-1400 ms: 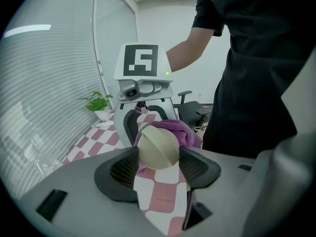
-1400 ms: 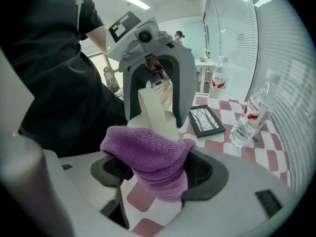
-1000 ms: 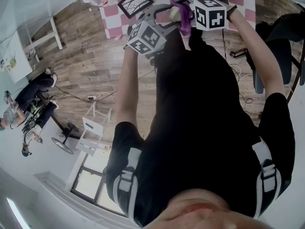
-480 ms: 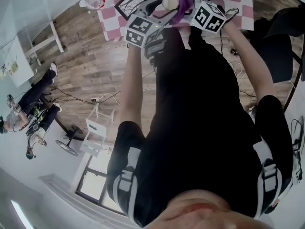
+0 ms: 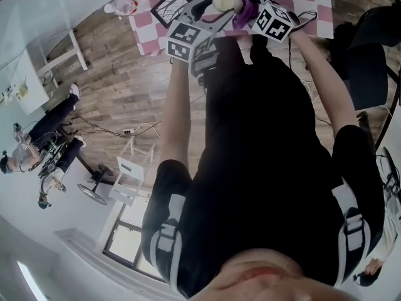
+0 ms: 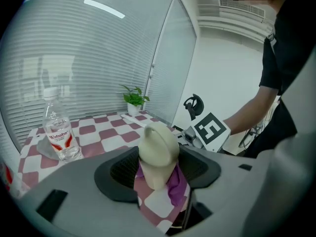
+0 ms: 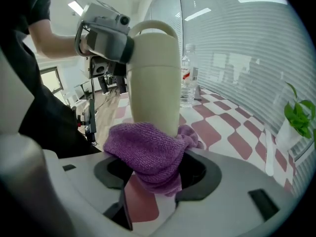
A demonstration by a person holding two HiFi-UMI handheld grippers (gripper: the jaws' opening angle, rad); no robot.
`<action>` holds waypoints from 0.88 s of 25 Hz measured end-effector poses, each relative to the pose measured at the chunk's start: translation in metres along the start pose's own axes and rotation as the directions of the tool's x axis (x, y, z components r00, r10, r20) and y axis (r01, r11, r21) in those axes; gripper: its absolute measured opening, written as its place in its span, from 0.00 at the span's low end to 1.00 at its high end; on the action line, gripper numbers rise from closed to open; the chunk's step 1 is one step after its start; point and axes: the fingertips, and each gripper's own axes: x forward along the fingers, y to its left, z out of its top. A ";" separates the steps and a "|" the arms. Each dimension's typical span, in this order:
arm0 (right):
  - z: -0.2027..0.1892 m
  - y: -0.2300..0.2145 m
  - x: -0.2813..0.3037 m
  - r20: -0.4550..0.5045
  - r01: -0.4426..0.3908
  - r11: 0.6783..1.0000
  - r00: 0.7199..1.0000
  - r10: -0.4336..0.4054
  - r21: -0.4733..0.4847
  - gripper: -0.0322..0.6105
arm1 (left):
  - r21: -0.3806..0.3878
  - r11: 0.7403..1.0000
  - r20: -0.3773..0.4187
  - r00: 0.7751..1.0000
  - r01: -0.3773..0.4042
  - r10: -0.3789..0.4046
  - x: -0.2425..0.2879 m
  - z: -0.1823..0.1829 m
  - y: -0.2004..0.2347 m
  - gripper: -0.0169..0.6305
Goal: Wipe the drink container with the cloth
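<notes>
- Left gripper (image 6: 158, 176) is closed on the drink container (image 6: 158, 149), a cream tumbler with a loop handle on its lid. The dark pads press on either side of it.
- In the right gripper view, the left gripper grips the container high up, near the lid, and the body hangs clear above the table.
- Right gripper (image 7: 153, 177) holds the purple cloth (image 7: 148, 154). Its jaws have just been closing, and the cloth is bunched between them and spills over the front of the opening.
- The cloth is pressed against the lower part of the container, with one fold wrapping round to the far side. From the left gripper view, a purple edge shows under the container's base.
- In the head view, both grippers meet at the near edge of the table, with their marker cubes close together and the container and cloth between them.
- The pink-and-white checked tablecloth (image 6: 101, 132) carries a clear water bottle (image 6: 58, 130) with a red label, standing upright and well apart from the container.
- A small potted plant (image 6: 133, 100) stands at the far side of the table by the blinds.
- A dark picture frame (image 5: 172, 5) lies flat on the tablecloth near the left gripper.
</notes>
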 end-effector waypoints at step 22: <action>0.031 -0.046 -0.125 0.261 0.264 0.952 0.919 -0.297 0.153 0.16 | 0.000 0.998 0.006 0.998 -0.069 0.069 0.003 -0.001 -0.009 0.45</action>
